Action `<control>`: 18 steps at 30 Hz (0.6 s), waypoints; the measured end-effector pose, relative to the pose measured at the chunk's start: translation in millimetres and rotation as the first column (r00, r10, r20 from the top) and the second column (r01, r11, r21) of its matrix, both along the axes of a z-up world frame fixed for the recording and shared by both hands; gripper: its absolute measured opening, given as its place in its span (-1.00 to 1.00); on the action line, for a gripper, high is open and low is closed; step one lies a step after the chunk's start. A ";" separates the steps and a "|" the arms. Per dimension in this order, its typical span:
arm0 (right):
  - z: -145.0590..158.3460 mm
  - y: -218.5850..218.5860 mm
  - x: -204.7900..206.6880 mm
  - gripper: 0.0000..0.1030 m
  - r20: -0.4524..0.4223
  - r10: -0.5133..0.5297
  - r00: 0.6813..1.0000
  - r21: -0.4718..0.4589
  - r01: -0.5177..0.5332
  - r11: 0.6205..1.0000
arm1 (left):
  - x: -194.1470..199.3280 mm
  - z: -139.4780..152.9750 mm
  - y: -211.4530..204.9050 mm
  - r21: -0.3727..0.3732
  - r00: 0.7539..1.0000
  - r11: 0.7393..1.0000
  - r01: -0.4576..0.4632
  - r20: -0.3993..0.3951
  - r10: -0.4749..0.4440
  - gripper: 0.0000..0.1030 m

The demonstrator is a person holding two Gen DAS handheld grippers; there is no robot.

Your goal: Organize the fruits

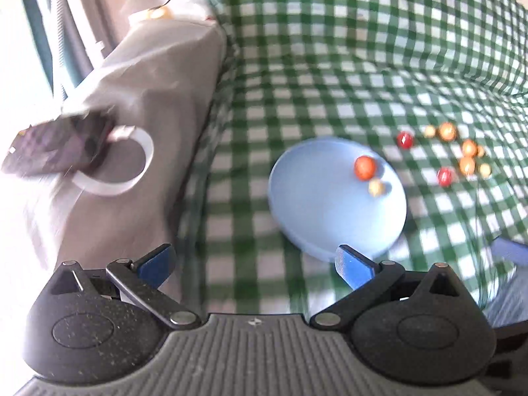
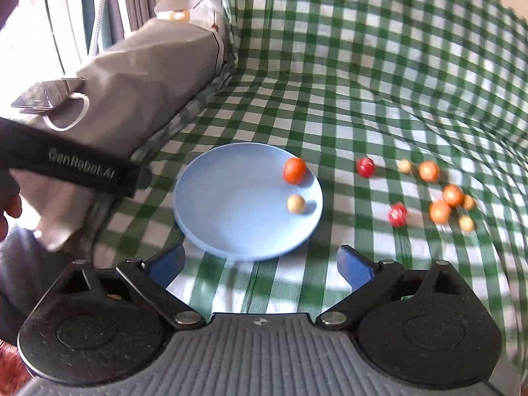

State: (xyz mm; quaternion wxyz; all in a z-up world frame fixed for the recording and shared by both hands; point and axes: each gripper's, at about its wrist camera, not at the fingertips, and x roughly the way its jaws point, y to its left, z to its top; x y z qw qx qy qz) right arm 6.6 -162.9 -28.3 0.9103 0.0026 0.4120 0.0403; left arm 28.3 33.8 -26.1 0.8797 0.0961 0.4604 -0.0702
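Note:
A light blue plate (image 1: 330,217) (image 2: 231,217) lies on the green checked cloth (image 2: 330,105). Near its right rim sit an orange fruit (image 1: 365,167) (image 2: 294,170) and a small yellow fruit (image 1: 376,187) (image 2: 296,203). To the right, on the cloth, lie two red fruits (image 2: 365,166) (image 2: 397,214), three orange fruits (image 2: 428,171) and several small yellow ones (image 2: 466,223). My left gripper (image 1: 254,260) hovers open before the plate's near-left rim, nothing between its fingers. My right gripper (image 2: 260,264) is open and bare too, just in front of the plate.
A grey cloth-covered block (image 1: 138,99) (image 2: 138,76) stands to the left, with a white ring (image 1: 132,165) and a dark flat object (image 1: 56,151) on it. The checked cloth rises as a backdrop behind. A black strap (image 2: 82,165) and a hand (image 2: 10,211) show at the left of the right wrist view.

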 end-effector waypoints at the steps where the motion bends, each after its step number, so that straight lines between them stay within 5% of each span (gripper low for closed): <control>1: 3.5 2.2 -10.5 0.93 0.012 -0.010 1.000 -0.008 0.010 1.000 | -6.5 3.0 1.9 0.007 1.000 1.000 -0.009 -0.001 0.009 0.99; 18: 48.4 10.8 -70.6 0.98 0.182 -0.046 0.982 -0.039 0.054 0.998 | -60.0 33.9 0.0 0.025 0.994 1.000 0.016 0.111 -0.018 0.99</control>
